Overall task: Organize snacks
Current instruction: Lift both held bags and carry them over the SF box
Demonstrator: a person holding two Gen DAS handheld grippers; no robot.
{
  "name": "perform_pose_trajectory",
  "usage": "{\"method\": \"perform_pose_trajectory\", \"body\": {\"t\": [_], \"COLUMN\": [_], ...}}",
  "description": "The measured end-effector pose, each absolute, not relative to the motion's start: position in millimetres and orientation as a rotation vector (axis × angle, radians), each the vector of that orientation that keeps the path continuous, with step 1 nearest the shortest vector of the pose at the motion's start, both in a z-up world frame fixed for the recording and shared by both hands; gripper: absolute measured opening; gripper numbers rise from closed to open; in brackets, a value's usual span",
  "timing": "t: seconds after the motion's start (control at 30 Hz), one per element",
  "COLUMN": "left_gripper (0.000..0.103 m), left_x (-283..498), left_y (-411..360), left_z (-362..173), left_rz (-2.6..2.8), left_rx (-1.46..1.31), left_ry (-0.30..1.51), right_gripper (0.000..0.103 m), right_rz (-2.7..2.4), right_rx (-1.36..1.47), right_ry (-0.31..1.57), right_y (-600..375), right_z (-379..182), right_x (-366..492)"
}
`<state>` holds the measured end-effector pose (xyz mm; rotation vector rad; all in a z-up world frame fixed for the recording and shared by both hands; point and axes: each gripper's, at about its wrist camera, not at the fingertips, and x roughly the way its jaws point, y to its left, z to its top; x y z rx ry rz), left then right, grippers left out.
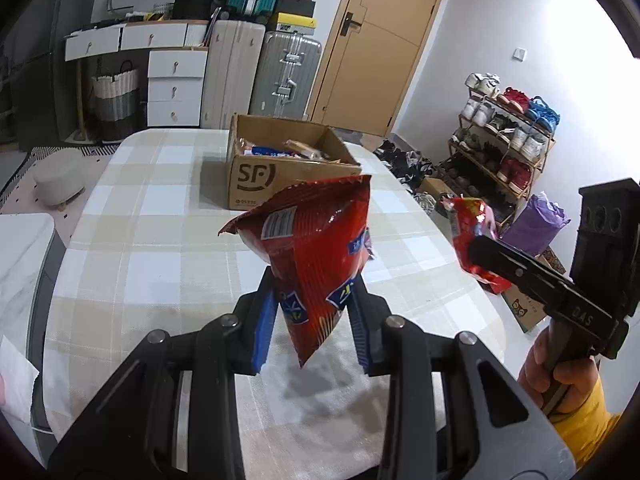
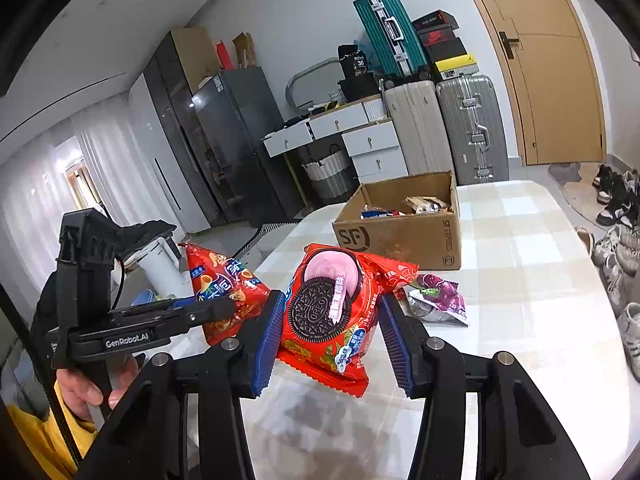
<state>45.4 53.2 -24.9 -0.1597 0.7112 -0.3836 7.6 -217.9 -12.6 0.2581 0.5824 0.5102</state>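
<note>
The left gripper, angled downward above the table, clamps a red crisp bag by its lower end, long axis upright, top toward the box. The right gripper, also tilted down, pinches a red Oreo pack, face to the camera, lifted off the table. A purple packet lies beside.

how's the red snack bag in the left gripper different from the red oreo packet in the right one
The red ridged snack bag is a puffy pouch held by its lower end and standing upward, while the red Oreo packet is flatter and gripped across its sides. The snack bag's print shows small rolled snacks; the Oreo packet shows a dark cookie with pink cream. Both are glossy red, sealed and held above the checked tablecloth.
</note>
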Motion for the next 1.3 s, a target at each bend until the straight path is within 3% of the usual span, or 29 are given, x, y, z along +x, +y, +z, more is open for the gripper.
{"method": "perform_pose_trajectory", "body": {"t": [0.3, 0.63, 0.97, 1.3], "left_gripper": [0.03, 0.03, 0.03, 0.03], "left_x": [24.1, 56.9, 145.2, 267.1], "left_y": [49.1, 47.5, 48.4, 23.4], "left_z": [3.9, 38.3, 61.1, 64.6], "left_rz": [-0.392, -0.374, -0.359, -0.348], "left_rx": [-0.136, -0.099, -0.102, -0.089], "left_ry": [0.664, 0.666, 0.7, 0.771], "right_gripper": [0.048, 0.048, 0.048, 0.048], "right_rz": [0.516, 0.545, 0.538, 0.517], "right_rx": [0.223, 0.245, 0.261, 0.191], "right_ry": [0.526, 0.476, 0.489, 0.53], "right_y": [-214.8, -224.4, -235.1, -220.0], "right_z": [14.4, 58.7, 93.3, 93.1], "right_x": [1.2, 37.0, 118.8, 211.6]}}
